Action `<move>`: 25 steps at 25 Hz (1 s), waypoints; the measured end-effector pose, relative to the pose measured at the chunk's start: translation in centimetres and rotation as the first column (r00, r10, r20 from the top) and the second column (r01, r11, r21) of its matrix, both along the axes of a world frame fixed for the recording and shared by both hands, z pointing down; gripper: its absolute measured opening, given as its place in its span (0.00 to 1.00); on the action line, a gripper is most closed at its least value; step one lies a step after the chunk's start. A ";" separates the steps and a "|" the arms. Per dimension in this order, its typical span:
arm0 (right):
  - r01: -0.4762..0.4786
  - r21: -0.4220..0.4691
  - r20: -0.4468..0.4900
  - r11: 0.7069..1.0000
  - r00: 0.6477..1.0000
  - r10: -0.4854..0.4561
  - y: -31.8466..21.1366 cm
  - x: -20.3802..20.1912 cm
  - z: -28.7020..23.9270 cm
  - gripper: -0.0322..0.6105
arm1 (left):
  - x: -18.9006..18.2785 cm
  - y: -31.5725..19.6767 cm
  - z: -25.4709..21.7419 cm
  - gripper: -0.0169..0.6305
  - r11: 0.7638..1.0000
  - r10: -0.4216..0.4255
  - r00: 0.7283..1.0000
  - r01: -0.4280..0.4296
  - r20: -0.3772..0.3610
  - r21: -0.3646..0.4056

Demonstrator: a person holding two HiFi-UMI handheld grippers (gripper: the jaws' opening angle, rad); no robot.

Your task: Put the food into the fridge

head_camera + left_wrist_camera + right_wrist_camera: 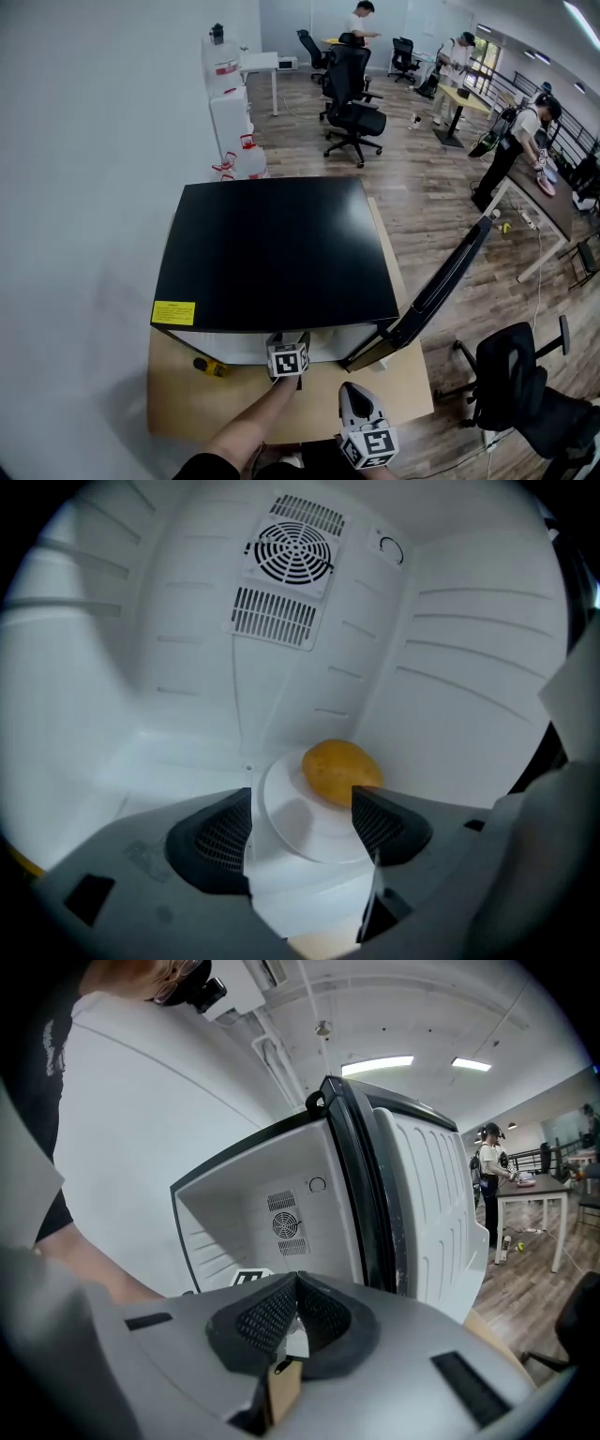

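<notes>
Open-plan office: black swivel chairs at 12 o'clock, desks with people working at 1 to 2 o'clock, a wood-plank floor throughout, and ceiling strip lights overhead.

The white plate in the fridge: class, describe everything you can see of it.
The white plate is round, smooth and glossy, and lies flat on the fridge floor. A yellow, potato-like food sits on its far right part. The left gripper has its jaws wide apart either side of the plate's near rim, hiding the edges there.
</notes>
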State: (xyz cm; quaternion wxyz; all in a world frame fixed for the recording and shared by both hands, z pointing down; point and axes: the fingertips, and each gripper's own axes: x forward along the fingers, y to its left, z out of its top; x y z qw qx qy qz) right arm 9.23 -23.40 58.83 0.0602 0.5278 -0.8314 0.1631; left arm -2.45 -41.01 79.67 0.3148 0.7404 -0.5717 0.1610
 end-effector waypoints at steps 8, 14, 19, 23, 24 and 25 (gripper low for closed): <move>0.001 0.004 -0.085 1.000 0.996 0.000 0.3 1.0 1.0 0.14 | -0.5 5.0 -5.3 0.50 0.996 0.027 0.999 -0.024 -0.041 0.083; -0.015 -0.004 -0.109 1.000 0.994 0.014 3.0 1.1 -0.4 0.14 | -1.1 12.8 -11.1 0.50 0.982 0.072 0.994 -0.055 -0.087 0.179; 0.006 0.041 -0.046 0.999 0.999 -0.004 8.9 -0.6 -1.9 0.14 | -3.4 20.7 -16.2 0.50 0.953 0.076 0.996 -0.058 -0.050 0.298; 0.021 0.094 -0.015 0.995 1.000 -0.019 13.0 -2.1 -3.7 0.15 | -5.1 25.7 -20.1 0.49 0.935 0.094 0.988 -0.045 -0.124 0.352; 0.022 0.092 -0.022 0.996 1.000 -0.020 13.8 -2.3 -4.1 0.14 | -5.6 26.9 -21.1 0.47 0.932 0.095 0.986 -0.039 -0.137 0.360; 0.022 0.090 -0.030 0.996 0.999 -0.019 14.5 -2.5 -4.4 0.15 | -6.0 28.2 -22.2 0.43 0.930 0.091 0.985 -0.030 -0.150 0.368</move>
